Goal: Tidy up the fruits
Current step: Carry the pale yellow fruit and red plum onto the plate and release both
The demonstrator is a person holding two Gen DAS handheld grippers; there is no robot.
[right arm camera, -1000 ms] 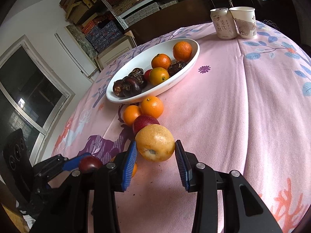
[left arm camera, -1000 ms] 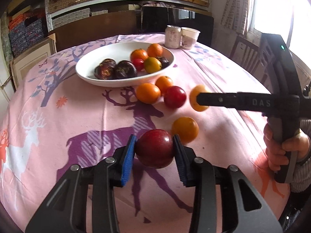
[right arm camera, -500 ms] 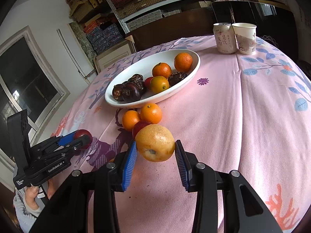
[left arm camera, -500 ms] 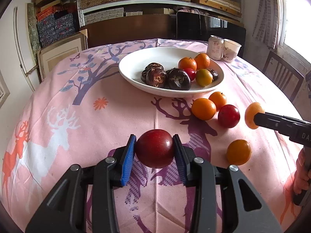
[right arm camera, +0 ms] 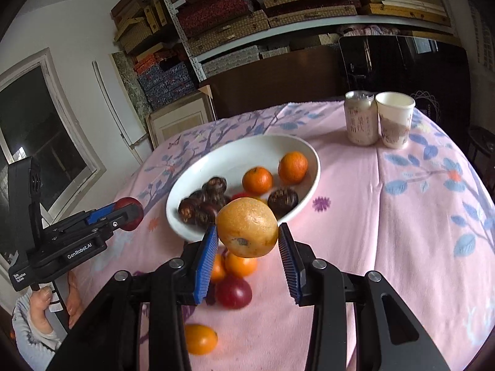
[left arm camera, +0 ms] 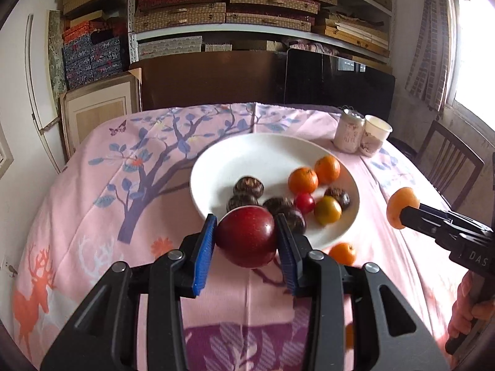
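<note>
Left gripper [left arm camera: 246, 237]: blue pads clamped on either side of a dark red apple [left arm camera: 246, 236], held clear of the pink patterned tablecloth [left arm camera: 92, 216] at the near rim of the white bowl [left arm camera: 216, 167]. Right gripper [right arm camera: 247, 239]: pads closed on a yellow-orange citrus fruit [right arm camera: 247, 227] with a dark blemish on its underside, likewise lifted in front of the bowl. Bowl contents: two tangerines [right arm camera: 257, 180], several dark brown wrinkled fruits [right arm camera: 216, 185], a small red fruit [left arm camera: 304, 202] and a yellow-green one [left arm camera: 328, 210]. On the cloth, just beside the bowl: two oranges [right arm camera: 240, 264], a red fruit [right arm camera: 233, 292], possibly a plum (blurred), and, nearer the camera, another orange [right arm camera: 200, 338]. At the table's far edge: a can [right arm camera: 361, 117] and a paper cup [right arm camera: 395, 119], touching.
</note>
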